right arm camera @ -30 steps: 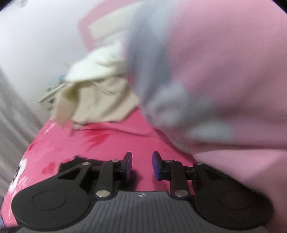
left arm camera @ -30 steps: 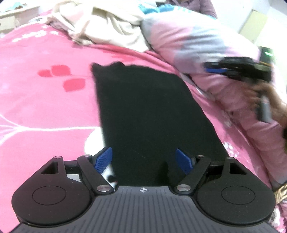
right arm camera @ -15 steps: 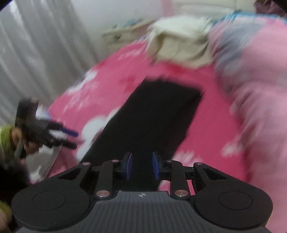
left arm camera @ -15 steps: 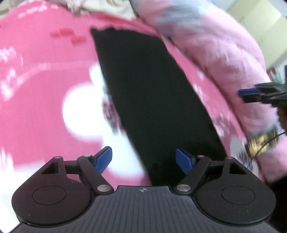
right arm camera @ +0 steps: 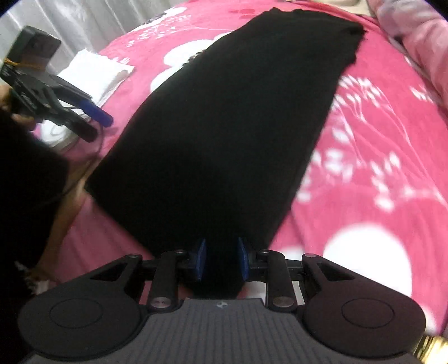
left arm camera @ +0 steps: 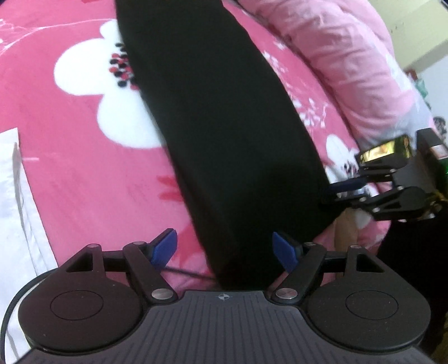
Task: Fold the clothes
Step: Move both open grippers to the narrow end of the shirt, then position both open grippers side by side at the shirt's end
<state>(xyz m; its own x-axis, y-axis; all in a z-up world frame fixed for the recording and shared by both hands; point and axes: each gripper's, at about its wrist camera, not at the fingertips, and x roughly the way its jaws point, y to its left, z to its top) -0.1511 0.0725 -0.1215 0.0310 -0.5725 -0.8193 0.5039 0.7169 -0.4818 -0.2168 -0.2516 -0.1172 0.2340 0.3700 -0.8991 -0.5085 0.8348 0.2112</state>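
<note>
A long black garment (left arm camera: 224, 112) lies flat on the pink flowered bedspread (left arm camera: 70, 173). My left gripper (left arm camera: 225, 247) hangs over its near left corner. Its jaws stand wide and are closing slightly, and the cloth lies between the blue pads (left arm camera: 165, 246) without being pressed. In the right wrist view the black garment (right arm camera: 238, 112) runs away from my right gripper (right arm camera: 221, 259). That gripper's jaws stand a narrow gap apart over the near edge, with dark cloth in the gap. Each gripper shows in the other's view: the right gripper (left arm camera: 344, 190) beside the garment's right edge, the left gripper (right arm camera: 99, 128) at its left.
A white folded cloth (right arm camera: 95, 72) lies on the bed left of the garment, also seen as a white cloth (left arm camera: 16, 196). A pale pink quilt (left arm camera: 350, 70) is heaped along the right side. A grey curtain (right arm camera: 70, 22) hangs behind the bed. A dark sleeve (right arm camera: 28, 182) fills the lower left.
Both grippers swung down to the garment's near end. The right wrist view turned from the pink quilt to the garment. The left gripper drew back from the garment's far part to its near corner.
</note>
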